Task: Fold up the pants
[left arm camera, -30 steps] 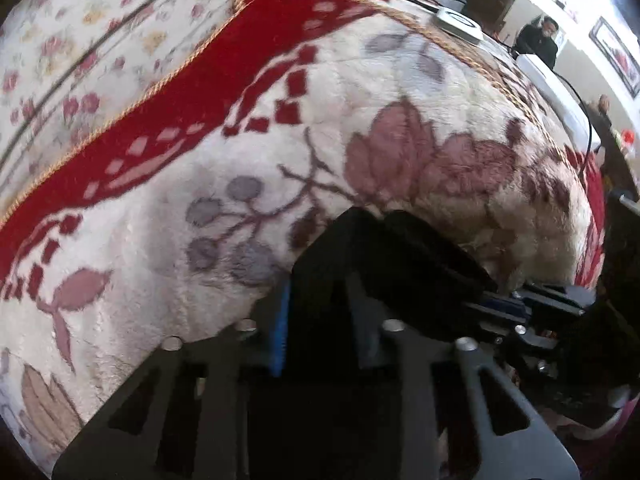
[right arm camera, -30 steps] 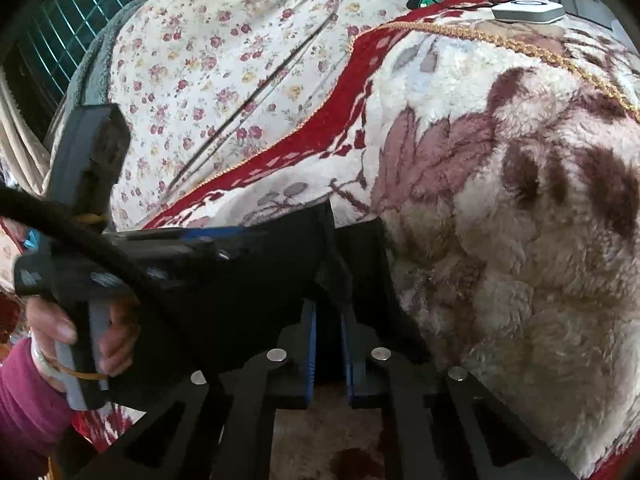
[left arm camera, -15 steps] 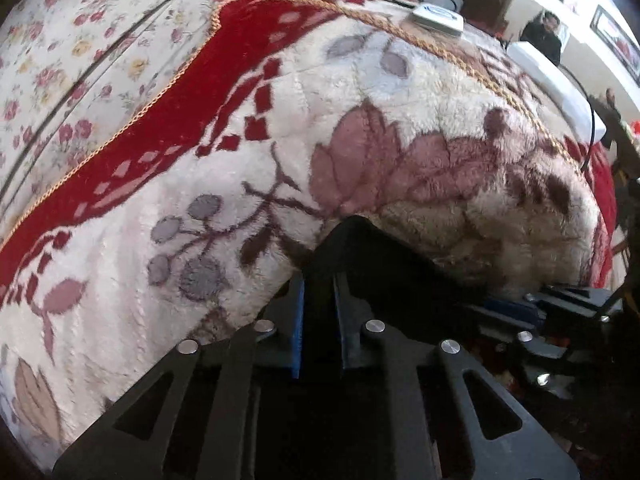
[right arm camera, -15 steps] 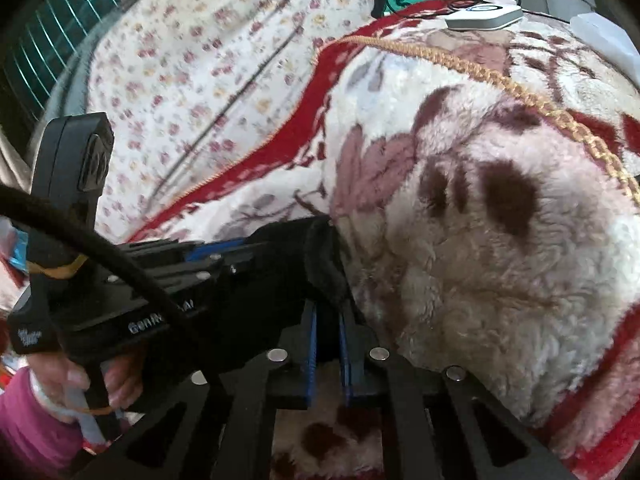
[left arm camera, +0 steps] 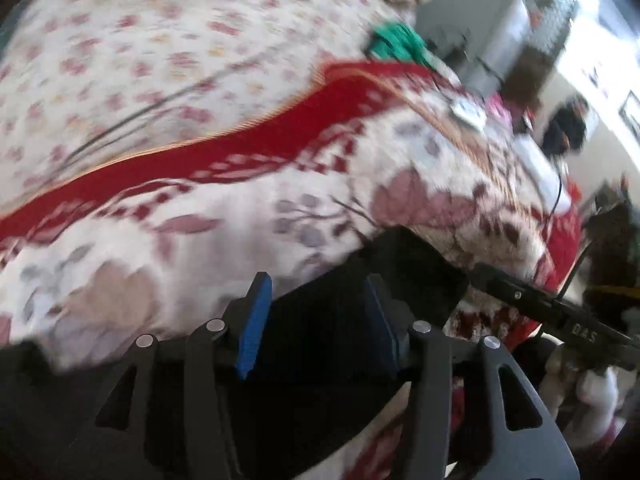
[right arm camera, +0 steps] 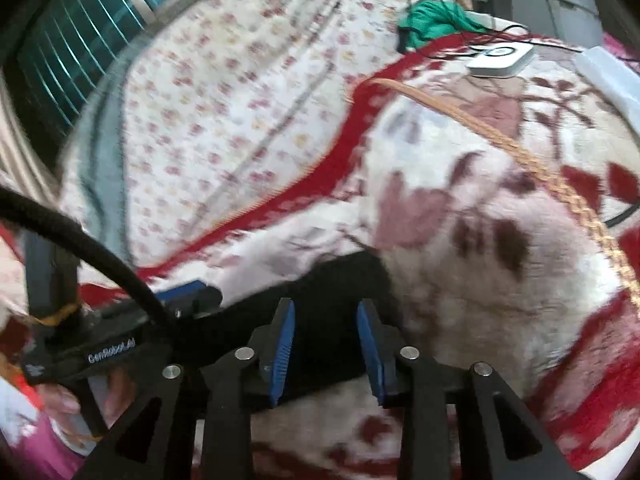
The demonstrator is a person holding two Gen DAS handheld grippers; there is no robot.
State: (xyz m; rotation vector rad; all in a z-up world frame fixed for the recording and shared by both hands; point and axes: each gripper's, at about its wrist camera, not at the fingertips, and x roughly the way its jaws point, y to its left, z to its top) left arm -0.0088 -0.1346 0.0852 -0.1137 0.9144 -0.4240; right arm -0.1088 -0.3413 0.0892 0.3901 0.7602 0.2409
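Motion blur smeared both views. The black pants (left arm camera: 404,280) lay on the plush flowered blanket (left arm camera: 208,248) at its near edge, their lower part hidden behind both tools and cut off by the frame. The left gripper (left arm camera: 316,320) had its jaws spread, dark cloth between the blue pads (left arm camera: 252,324). The right gripper (right arm camera: 325,354) was likewise spread over the pants. A green cloth (right arm camera: 436,20) lay far back.
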